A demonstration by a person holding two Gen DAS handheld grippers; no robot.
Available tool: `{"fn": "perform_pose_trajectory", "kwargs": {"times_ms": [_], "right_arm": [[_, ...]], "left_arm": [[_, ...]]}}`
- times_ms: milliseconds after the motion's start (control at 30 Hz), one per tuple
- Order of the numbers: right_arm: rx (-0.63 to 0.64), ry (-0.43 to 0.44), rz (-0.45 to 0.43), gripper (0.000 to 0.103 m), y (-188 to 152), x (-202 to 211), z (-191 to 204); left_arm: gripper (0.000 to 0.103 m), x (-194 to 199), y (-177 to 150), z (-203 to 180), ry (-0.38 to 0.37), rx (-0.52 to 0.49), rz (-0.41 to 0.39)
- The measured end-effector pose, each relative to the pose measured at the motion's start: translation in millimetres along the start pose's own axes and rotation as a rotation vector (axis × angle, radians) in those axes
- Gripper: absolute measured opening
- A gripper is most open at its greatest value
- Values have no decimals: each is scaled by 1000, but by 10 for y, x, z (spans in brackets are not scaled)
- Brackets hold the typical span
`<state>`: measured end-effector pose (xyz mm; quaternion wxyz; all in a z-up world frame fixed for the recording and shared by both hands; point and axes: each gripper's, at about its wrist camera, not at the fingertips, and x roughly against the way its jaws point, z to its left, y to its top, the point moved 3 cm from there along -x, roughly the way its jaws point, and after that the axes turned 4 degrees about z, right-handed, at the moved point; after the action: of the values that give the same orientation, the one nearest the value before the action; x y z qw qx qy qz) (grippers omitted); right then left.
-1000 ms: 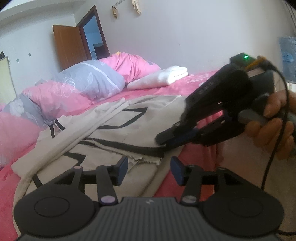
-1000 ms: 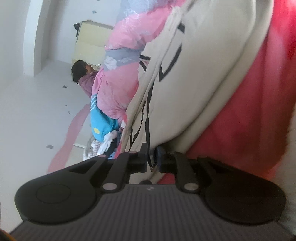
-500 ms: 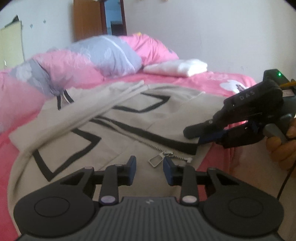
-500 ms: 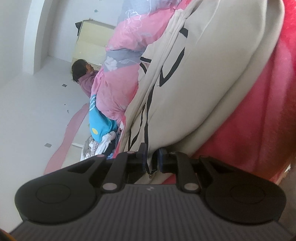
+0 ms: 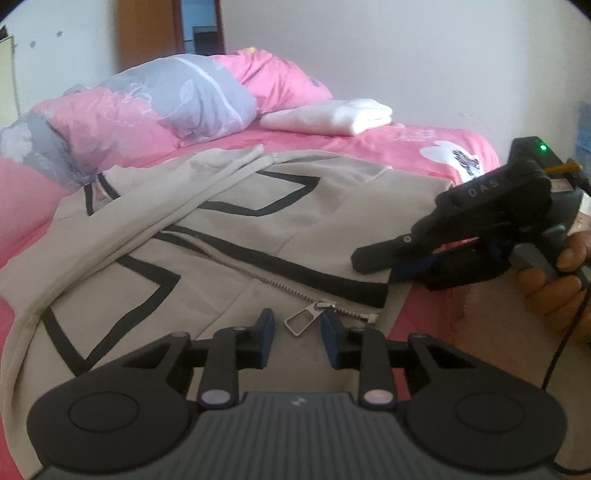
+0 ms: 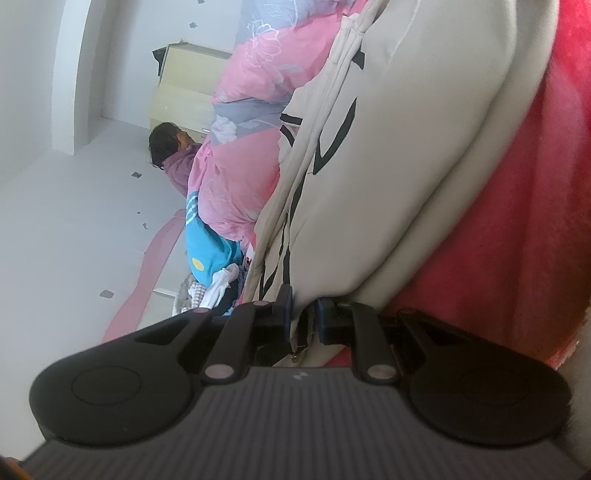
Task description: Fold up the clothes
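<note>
Bedroom setting: white walls, a brown door ajar at the far end, and a bed covered by a pink sheet. At its head a pink-and-grey duvet is bunched, with a folded white cloth just beside it. A beige jacket with black line trim is spread across the sheet, front side up, zipper running diagonally toward the near hem.

Left gripper: jaws parted, nothing held, positioned low over the near hem. The metal zipper pull is seen lying on the fabric between the two blue pads, touched by neither.

Right gripper: held in a hand at the jacket's right edge, by the black hem band. In the right wrist view its pads are closed on a thin fold of the beige hem, the jacket stretching away from the fingers. A seated person and a pile of clothes are visible on the far side of the bed.
</note>
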<state>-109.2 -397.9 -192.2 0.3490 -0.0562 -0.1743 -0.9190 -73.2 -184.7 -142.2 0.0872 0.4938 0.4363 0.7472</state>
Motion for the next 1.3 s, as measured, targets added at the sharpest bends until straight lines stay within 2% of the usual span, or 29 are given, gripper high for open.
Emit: {"fn": "perform_pose_trajectory", "kwargs": {"times_ms": [133,333,667,767,1067,1167,1233,1300], "right_arm": [[8,0,0,13,-3,2,2],[14,0,-2,13,-10,-10,7],[23,1,-5,13,-19,-34,24],[25,1,-6,13,-21,-39,26],[28,2,-7,13,-34,-41,26],[28,3,-7,13,-36,-39,24],[29,3,-8,13,-38,-38,22],[30,3,-8,13,-41,-36,22]], "left_arm": [[20,11,6,-45,6,-49,1],[18,36,15,-108,17,-114,-2],[15,169,25,-172,39,-147,-43],[9,178,46,-196,24,-133,-61],[9,115,45,-270,-6,-106,-66],[14,115,11,-252,7,-97,-56],[21,119,-3,-223,14,-81,-49],[35,106,-10,-200,15,-75,-35]]}}
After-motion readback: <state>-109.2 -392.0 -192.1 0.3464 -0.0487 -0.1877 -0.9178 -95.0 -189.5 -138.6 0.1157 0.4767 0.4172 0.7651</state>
